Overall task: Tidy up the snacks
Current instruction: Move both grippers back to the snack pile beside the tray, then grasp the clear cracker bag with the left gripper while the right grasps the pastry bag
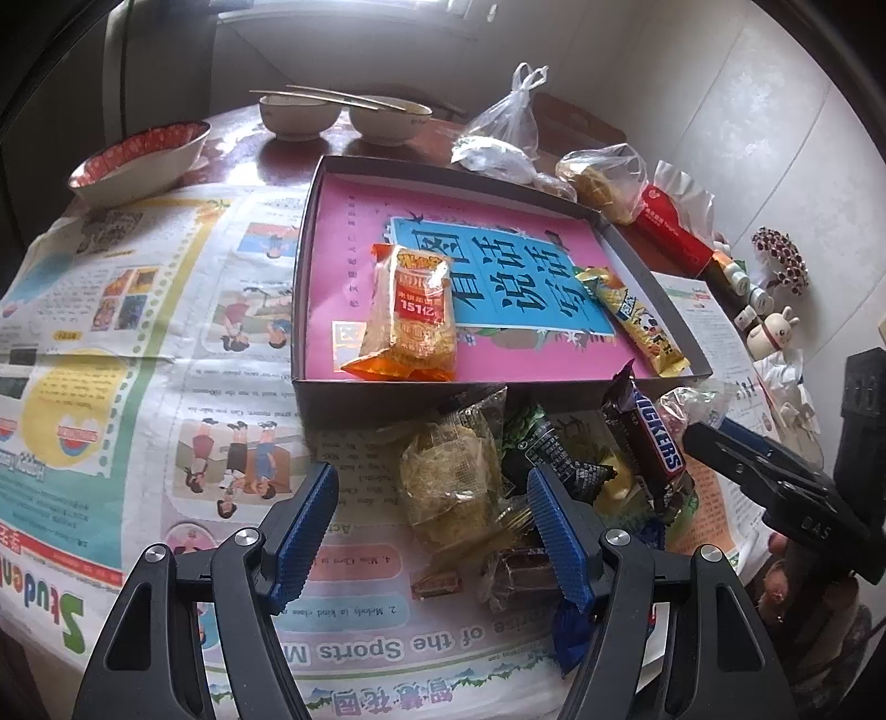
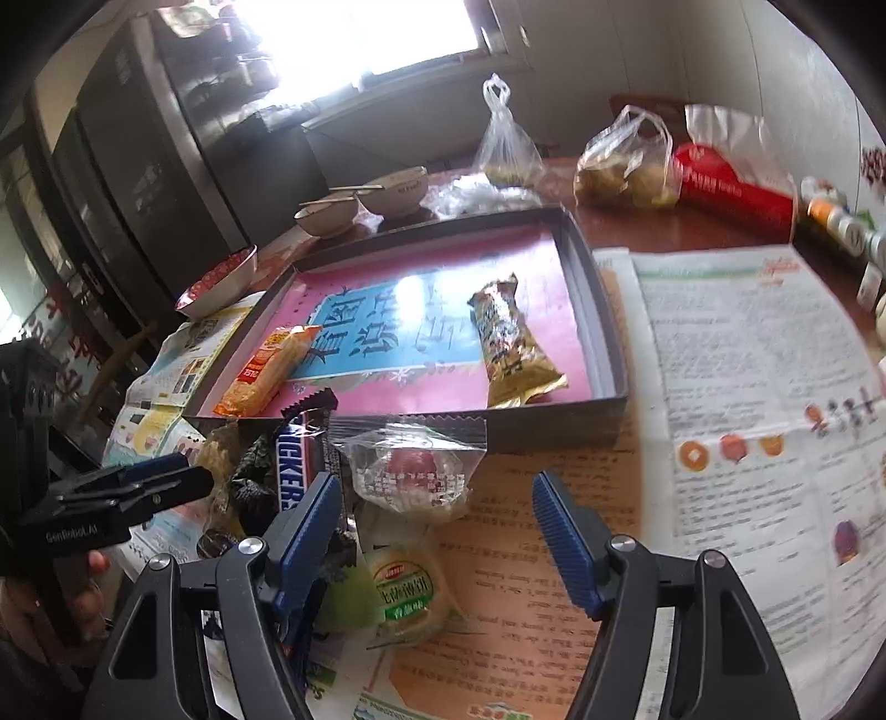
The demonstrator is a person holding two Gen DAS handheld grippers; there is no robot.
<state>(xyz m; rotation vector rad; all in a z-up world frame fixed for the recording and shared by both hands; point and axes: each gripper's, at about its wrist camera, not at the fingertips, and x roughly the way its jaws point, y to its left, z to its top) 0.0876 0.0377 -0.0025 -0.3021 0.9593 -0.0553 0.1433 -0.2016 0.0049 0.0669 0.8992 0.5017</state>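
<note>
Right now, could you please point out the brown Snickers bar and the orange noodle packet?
Brown Snickers bar (image 1: 653,437): left wrist view, on its lettering.
Orange noodle packet (image 1: 410,315): left wrist view, packet's middle.

Daylight from a blown-out window (image 2: 382,33) at the top, white glare on the glossy pink box liner (image 2: 421,293), dim dark corners, heavy fisheye bending at the edges, newspaper (image 2: 747,387) text blurred at right, colours slightly washed
</note>
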